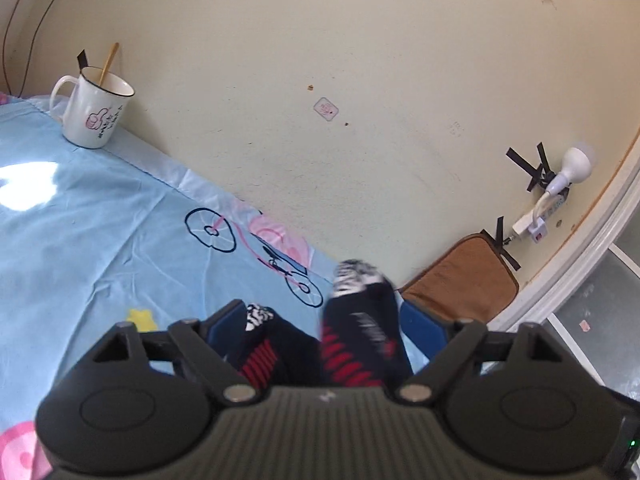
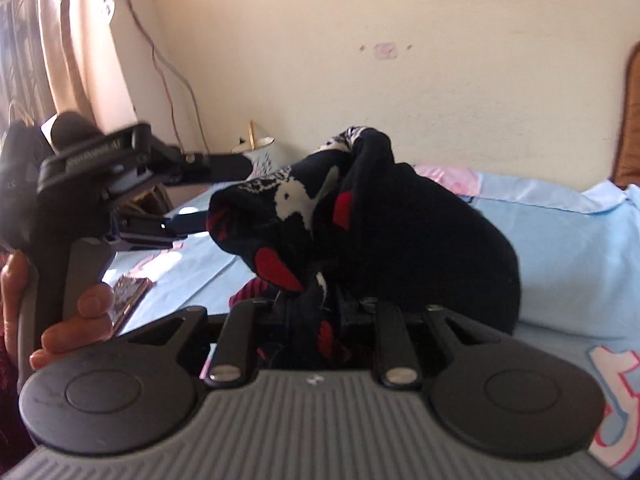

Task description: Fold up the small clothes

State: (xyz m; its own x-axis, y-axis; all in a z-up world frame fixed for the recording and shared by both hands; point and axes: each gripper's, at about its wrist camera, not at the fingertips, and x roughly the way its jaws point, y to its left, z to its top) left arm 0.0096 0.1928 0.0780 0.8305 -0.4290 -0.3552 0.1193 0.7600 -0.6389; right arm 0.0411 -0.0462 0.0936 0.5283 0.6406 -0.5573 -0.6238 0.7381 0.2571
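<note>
- Socks [image 2: 400, 220]: dark bundle with red and white pattern, raised above the blue bed sheet [image 2: 580, 248].
- Right gripper [image 2: 308, 304] was clamped on the socks.
- Left gripper [image 1: 320, 320] stood apart, socks between its fingers, unpressed.
- Mug [image 1: 96, 114] sat by the wall.

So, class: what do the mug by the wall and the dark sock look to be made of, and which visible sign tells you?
Mug: probably glazed ceramic; its white surface looks smooth, with a dark rim line and a printed design.
Sock: soft knitted fabric, matt; it slumps in folds, with red and white patterns that seem worked into the dark knit.
</note>
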